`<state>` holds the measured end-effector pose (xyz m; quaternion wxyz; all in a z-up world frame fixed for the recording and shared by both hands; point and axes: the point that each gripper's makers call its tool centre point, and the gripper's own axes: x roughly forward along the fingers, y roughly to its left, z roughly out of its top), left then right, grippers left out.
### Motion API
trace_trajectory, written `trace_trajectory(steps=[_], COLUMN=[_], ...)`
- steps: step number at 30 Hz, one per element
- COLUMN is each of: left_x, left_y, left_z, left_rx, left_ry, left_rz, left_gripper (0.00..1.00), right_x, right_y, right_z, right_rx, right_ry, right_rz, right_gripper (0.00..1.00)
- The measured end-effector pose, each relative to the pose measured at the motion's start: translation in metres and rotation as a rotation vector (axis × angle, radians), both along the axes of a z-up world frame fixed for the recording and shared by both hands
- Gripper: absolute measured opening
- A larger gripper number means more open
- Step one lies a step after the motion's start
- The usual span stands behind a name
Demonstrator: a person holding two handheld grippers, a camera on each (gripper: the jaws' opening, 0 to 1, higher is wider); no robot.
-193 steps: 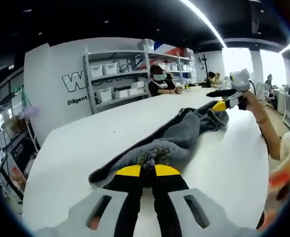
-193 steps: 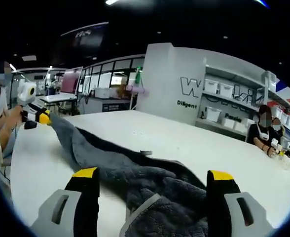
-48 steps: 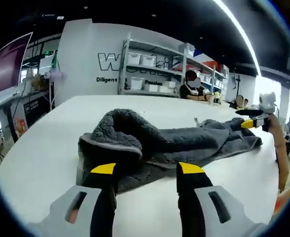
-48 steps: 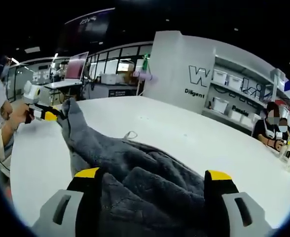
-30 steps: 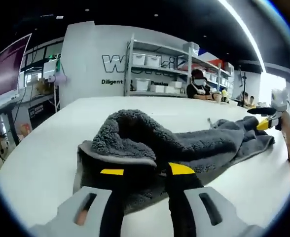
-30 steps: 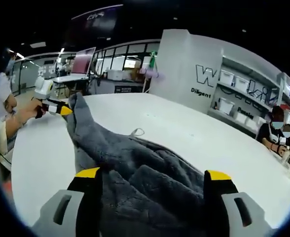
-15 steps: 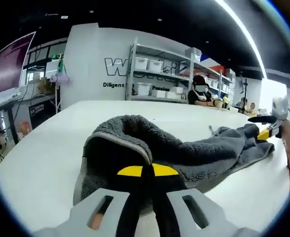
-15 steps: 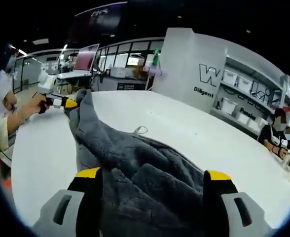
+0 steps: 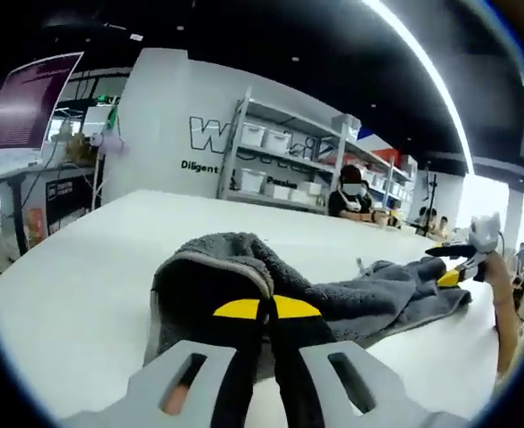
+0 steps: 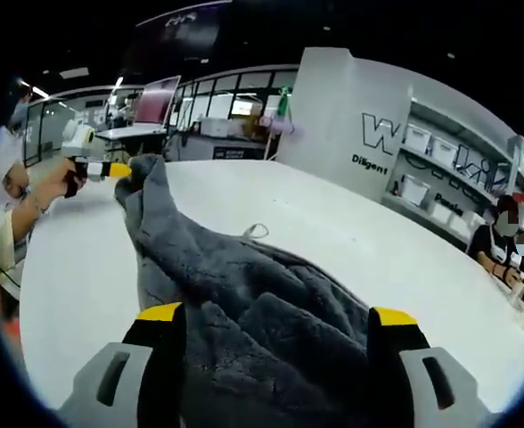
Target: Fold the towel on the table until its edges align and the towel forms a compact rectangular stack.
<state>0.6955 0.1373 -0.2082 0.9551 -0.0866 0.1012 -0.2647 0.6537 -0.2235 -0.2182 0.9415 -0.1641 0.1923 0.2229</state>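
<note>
A dark grey towel [image 9: 369,290] lies crumpled in a long strip across the white table [image 9: 84,276]. My left gripper [image 9: 266,308] is shut on the towel's near end, where a folded lip with a pale hem [image 9: 217,267] curls up. In the right gripper view the left gripper [image 10: 112,168] holds that end slightly raised at the far left. My right gripper [image 10: 277,314] stands open, its yellow-tipped jaws wide apart on either side of the bunched towel [image 10: 244,312]. In the left gripper view, the right gripper [image 9: 454,266] is at the strip's far end.
Metal shelves with white bins [image 9: 271,160] stand against the back wall. A seated person [image 9: 349,198] is at the table's far side, and another [image 10: 504,254] shows at the right. A person's hand [image 10: 66,183] holds the left gripper near the table's edge. Bare tabletop [image 10: 351,241] spreads around the towel.
My left gripper went from open around the towel's near end to shut on it and has lifted it a little. The right gripper stayed open over the other end.
</note>
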Motion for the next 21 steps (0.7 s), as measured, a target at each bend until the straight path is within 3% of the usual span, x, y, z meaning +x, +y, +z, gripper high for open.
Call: trace_trajectory(steps=[5, 7, 12, 21], left_x=[-0.018, -0.017, -0.020, -0.031], left_y=[-0.009, -0.010, 0.001, 0.023], left_z=[0.018, 0.030, 0.050, 0.054], left_rx=[-0.053, -0.077, -0.116, -0.166], left_ry=[-0.020, -0.033, -0.063, -0.068], left_rz=[-0.040, -0.052, -0.064, -0.061], left_gripper=[0.02, 0.02, 0.02, 0.02], right_x=[0.000, 0.001, 0.000, -0.001], right_y=[-0.001, -0.001, 0.002, 0.005], right_z=[-0.002, -0.002, -0.004, -0.009], right_rx=[-0.001, -0.002, -0.012, -0.044], right_ry=[0.005, 0.007, 0.010, 0.024], right_rz=[-0.001, 0.000, 0.015, 0.031], right_gripper=[0.84, 0.84, 0.84, 0.83])
